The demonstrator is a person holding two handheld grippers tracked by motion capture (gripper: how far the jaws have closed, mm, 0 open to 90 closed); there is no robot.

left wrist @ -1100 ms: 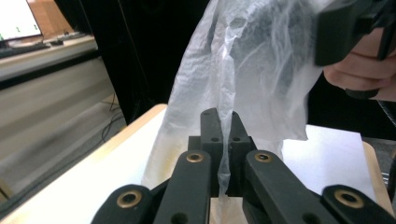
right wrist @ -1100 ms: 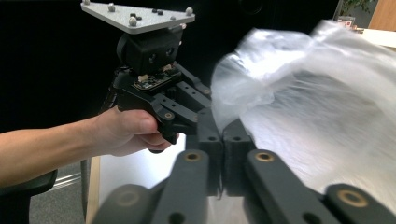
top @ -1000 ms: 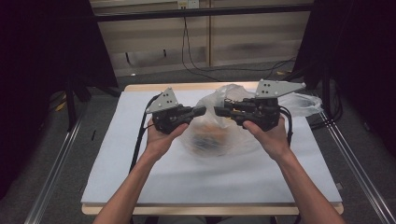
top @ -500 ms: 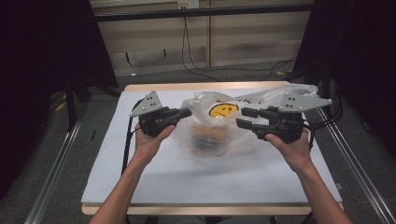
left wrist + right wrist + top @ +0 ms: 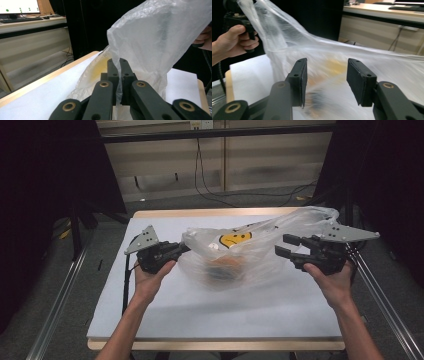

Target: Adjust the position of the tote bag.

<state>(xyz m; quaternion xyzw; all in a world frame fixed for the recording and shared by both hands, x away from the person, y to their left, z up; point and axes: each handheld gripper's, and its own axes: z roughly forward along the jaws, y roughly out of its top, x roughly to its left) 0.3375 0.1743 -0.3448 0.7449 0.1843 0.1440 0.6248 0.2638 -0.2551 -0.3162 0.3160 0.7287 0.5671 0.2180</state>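
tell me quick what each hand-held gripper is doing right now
Left hand-held gripper: shut on the bag.
Right hand-held gripper: open, jaws have just been opening, no pad pressing the bag.

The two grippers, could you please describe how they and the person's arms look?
Both the left gripper and the right gripper are black, pistol-shaped handhelds, each topped by a grey three-cornered plate dotted with small holes. Their fingers are flat black blocks on link arms with brass-coloured pivot pins. A black cable trails from the left one. The forearms are bare, no sleeves or gloves.
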